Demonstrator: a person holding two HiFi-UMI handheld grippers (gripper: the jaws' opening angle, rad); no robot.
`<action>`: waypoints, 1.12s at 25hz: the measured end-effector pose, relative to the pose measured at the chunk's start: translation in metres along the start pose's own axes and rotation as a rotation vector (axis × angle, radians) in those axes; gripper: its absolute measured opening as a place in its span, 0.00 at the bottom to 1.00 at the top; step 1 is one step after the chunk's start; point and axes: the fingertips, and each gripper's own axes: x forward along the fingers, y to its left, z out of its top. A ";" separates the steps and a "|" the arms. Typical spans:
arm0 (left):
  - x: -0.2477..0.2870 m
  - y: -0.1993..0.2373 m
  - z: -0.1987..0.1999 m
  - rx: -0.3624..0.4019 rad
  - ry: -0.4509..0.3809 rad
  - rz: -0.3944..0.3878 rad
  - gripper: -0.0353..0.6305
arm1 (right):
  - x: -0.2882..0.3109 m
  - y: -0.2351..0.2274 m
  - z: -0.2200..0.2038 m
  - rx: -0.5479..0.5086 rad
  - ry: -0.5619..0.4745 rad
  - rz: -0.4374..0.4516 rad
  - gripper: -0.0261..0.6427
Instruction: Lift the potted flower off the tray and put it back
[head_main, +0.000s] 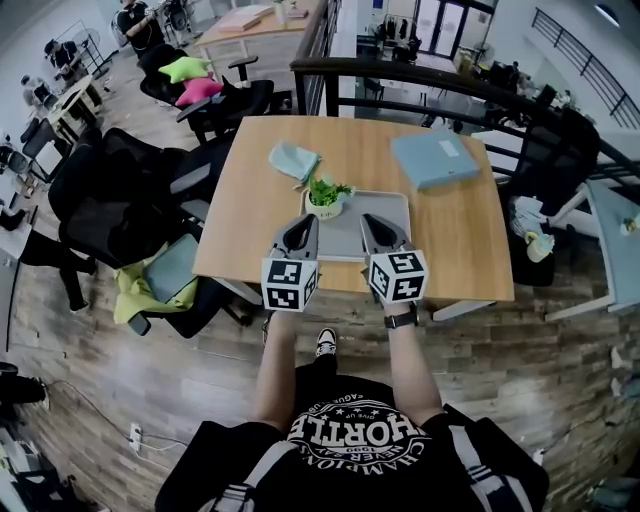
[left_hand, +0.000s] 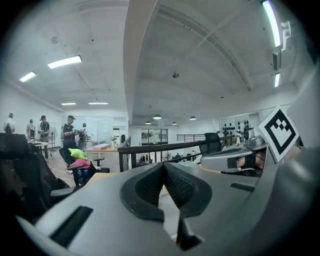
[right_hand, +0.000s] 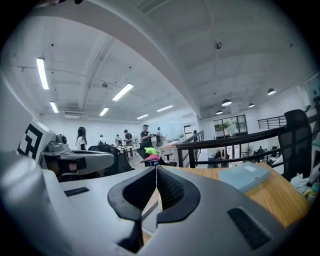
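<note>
Potted flower upright on tray

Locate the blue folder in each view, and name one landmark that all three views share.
Head view: the blue folder lies on the far right part of the table.
Left gripper view: not made out.
Right gripper view: blue folder at right of centre, on the table.
Shared landmark: green and pink cushions at upper left in the head view; cushions at mid left in the left gripper view; cushions near centre in the right gripper view.

Left gripper and right gripper side by side, jaws of both together, nothing between.
</note>
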 end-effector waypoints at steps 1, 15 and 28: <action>0.007 0.008 0.000 -0.004 0.001 0.009 0.08 | 0.009 -0.002 0.001 -0.001 0.002 -0.002 0.07; 0.089 0.080 -0.030 -0.064 0.039 -0.035 0.09 | 0.105 -0.037 -0.017 0.000 0.089 -0.066 0.14; 0.133 0.094 -0.075 -0.090 0.130 -0.061 0.09 | 0.127 -0.078 -0.052 0.031 0.167 -0.109 0.17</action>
